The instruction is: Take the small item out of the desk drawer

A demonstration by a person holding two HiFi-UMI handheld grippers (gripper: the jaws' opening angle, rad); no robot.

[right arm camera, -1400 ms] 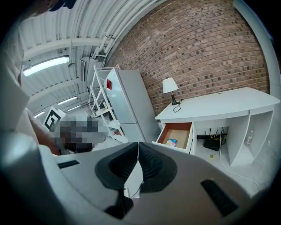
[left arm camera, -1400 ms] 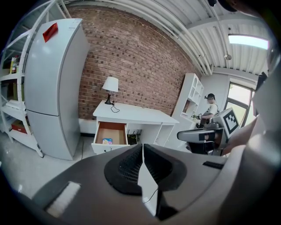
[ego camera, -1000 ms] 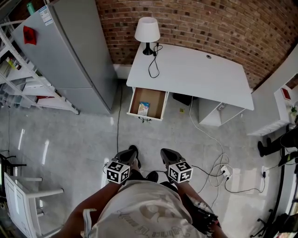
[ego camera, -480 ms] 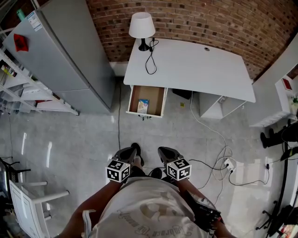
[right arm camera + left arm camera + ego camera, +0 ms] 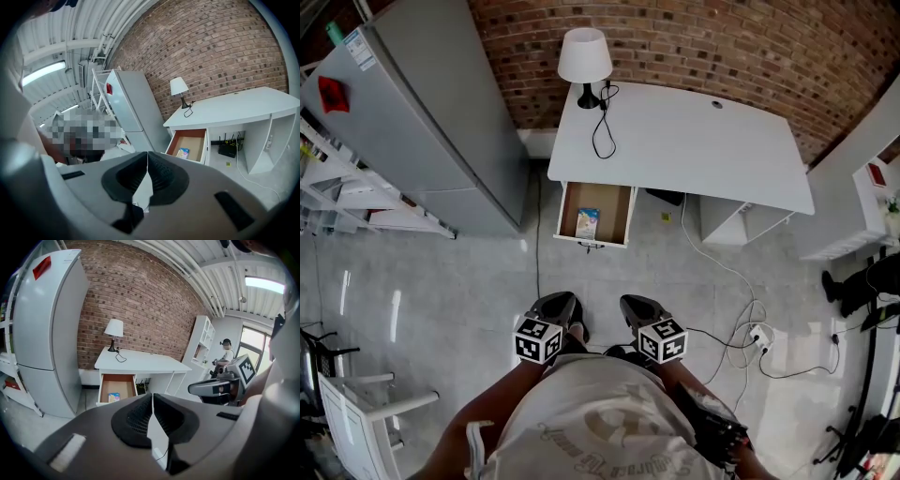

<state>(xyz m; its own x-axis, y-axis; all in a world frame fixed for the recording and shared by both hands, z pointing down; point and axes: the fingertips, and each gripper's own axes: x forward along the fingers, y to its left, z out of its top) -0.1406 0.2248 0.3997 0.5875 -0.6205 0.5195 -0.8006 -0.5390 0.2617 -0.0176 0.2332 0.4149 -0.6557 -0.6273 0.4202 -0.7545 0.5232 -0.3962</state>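
Note:
The white desk (image 5: 694,141) stands against the brick wall, its wooden drawer (image 5: 628,216) pulled open at the left front. A small light-blue and yellow packet (image 5: 588,222) lies flat in the drawer. The packet (image 5: 114,398) and drawer (image 5: 101,390) also show in the left gripper view, as do the packet (image 5: 183,153) and drawer (image 5: 174,143) in the right gripper view. My left gripper (image 5: 559,305) and right gripper (image 5: 637,307) are held side by side low in the head view, well short of the drawer. The left gripper (image 5: 152,397) and right gripper (image 5: 147,154) are both shut and empty.
A grey fridge (image 5: 422,122) stands left of the desk, with white shelving (image 5: 337,187) beyond it. A lamp (image 5: 584,56) and its cord sit on the desk's left corner. Cables and a power strip (image 5: 757,337) lie on the floor at right. A white chair (image 5: 356,412) stands lower left.
Both grippers have edged forward toward the desk together with the person. Their jaws have stayed shut, and the drawer and packet have not moved.

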